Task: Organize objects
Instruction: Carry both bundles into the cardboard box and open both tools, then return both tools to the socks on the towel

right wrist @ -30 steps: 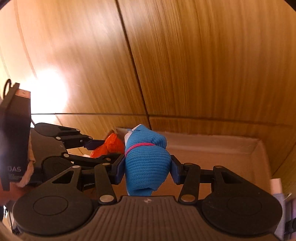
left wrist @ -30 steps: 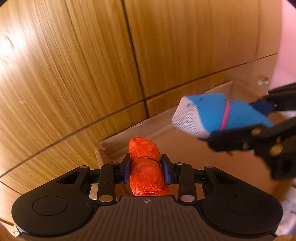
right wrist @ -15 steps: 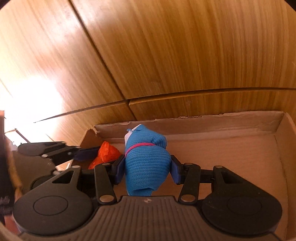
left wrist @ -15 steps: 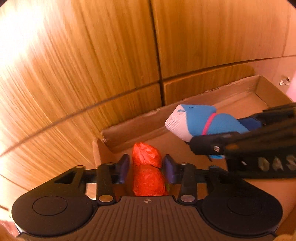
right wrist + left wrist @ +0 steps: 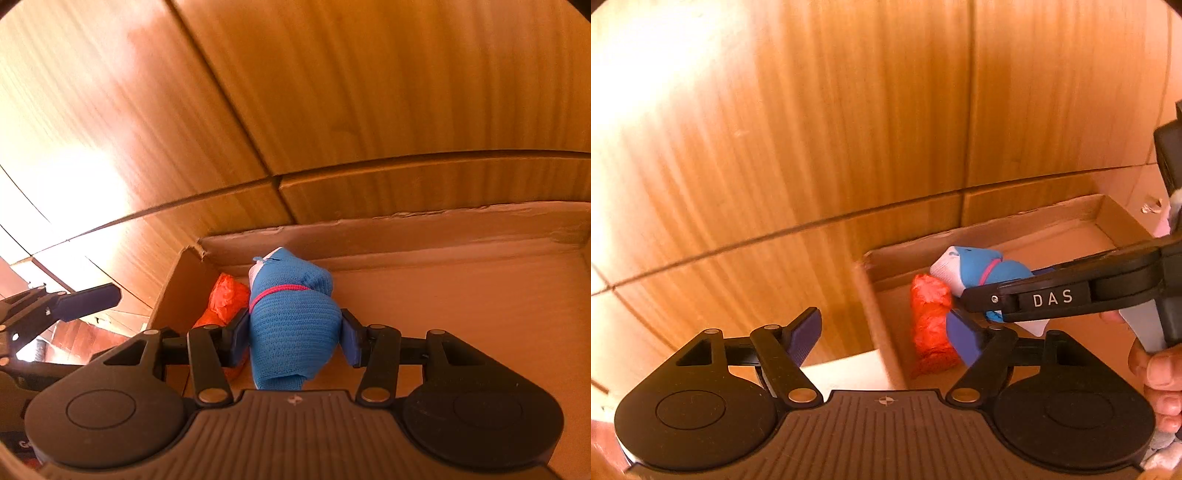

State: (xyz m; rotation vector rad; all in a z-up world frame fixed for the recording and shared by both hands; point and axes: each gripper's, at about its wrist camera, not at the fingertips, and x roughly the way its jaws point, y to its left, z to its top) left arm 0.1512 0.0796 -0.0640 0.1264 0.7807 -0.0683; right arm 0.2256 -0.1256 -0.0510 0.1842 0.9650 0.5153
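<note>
Left gripper [image 5: 886,334] tilts down over the left wall of the cardboard box [image 5: 1027,218]. Its jaws have just been opening and stand spread, nothing between them. Orange bundle [image 5: 929,321] lies inside the box's left corner. Right gripper [image 5: 293,332], also angled down, pinches the blue sock roll [image 5: 291,328] over the box floor, beside the bundle.

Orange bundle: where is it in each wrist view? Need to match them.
Left wrist: orange bundle right of centre, lying in the cardboard box at its near-left corner.
Right wrist: orange bundle left of centre, partly hidden behind the right gripper.
Shared landmark: the blue sock roll beside it.
</note>
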